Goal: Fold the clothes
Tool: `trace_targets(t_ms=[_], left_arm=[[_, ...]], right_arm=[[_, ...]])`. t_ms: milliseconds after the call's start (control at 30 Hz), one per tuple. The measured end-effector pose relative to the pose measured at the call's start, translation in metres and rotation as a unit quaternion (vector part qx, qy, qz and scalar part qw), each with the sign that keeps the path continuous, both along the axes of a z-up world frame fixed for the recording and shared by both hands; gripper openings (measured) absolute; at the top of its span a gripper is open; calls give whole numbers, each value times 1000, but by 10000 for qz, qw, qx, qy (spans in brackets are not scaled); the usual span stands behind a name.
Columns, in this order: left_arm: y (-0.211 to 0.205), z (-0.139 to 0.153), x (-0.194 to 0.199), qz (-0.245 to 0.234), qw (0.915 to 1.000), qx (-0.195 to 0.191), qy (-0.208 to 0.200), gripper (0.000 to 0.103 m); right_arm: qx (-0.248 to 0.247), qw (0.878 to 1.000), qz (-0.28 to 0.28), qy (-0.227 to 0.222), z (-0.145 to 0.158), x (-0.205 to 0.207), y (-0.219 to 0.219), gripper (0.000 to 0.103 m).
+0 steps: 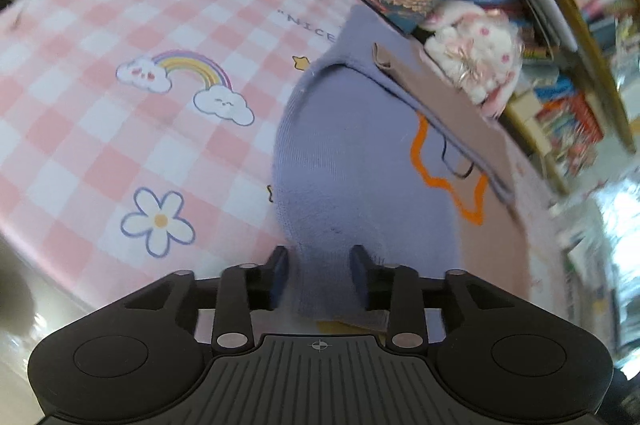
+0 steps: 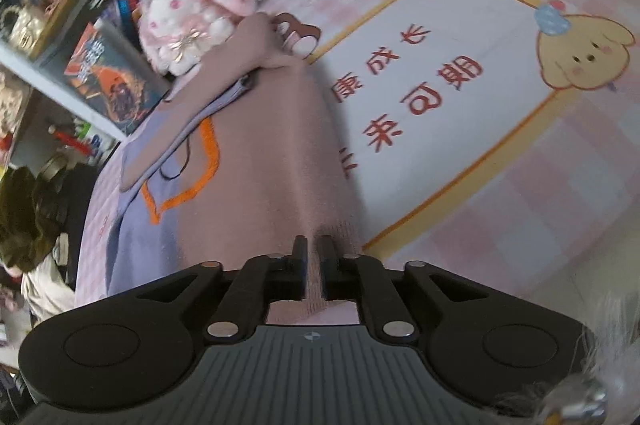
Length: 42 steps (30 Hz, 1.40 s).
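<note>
- Between your left gripper (image 1: 319, 275) fingers sits the near hem of the soft knitted garment with a lilac half and a dusty-pink half (image 1: 360, 161); the jaws stand partly apart, and you cannot tell whether the pads press the cloth.
- Your right gripper (image 2: 313, 267) is pinched narrow on the pink half's near edge.
- Across the pink-and-white checked tablecloth with rainbow and flower prints (image 1: 132, 25), the garment stretches from near to far, an orange outline motif (image 2: 188, 169) at its middle.
- Beyond its far end sits a fluffy white-and-pink plush toy (image 2: 188, 25), against shelves of books (image 1: 560, 73).
</note>
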<state>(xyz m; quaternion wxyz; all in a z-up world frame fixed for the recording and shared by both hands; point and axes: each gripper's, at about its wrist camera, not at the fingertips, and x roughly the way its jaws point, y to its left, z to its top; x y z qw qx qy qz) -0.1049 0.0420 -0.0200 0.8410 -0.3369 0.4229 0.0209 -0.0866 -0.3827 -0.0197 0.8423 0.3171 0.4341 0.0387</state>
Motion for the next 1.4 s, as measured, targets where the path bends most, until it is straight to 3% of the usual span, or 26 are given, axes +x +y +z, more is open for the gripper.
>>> trace_targets(t_ms=[67,100,300,667,967,1067,1233,1367,1400], left_arm=[[2,0,-1,54,9999,-125,-31,45],[3,0,-1,72,9998,-159,-56,52],[7,-1,-1,144,9993,-327,-79,56],[16,-6,1,204,9974,-687,-103,60],[19,-9,2,314,9955,-884,-154,57],[19,-9,3,311,9956,-868,-153,56],[18,-9,4,284,9952,-921,-149,56],[17,-9,5,275,9957,-878,-136,55],[17,-8,5,287,9961,-830,-124,49]], right_arm=[[-19,10000,-27,-17,0,-1,-1,15],[-38,10000,-41,-29,0,-1,-1,22],[-81,9998,-197,-32,2,-2,-4,39],[-24,9988,-476,66,-1,-5,-12,41],[-4,9996,-281,-2,-2,3,-4,42],[194,9997,-159,54,-2,10,2,41],[1236,9922,95,89,-7,16,4,50],[1142,9929,176,265,-12,19,10,50],[1156,9930,83,246,-12,18,8,50]])
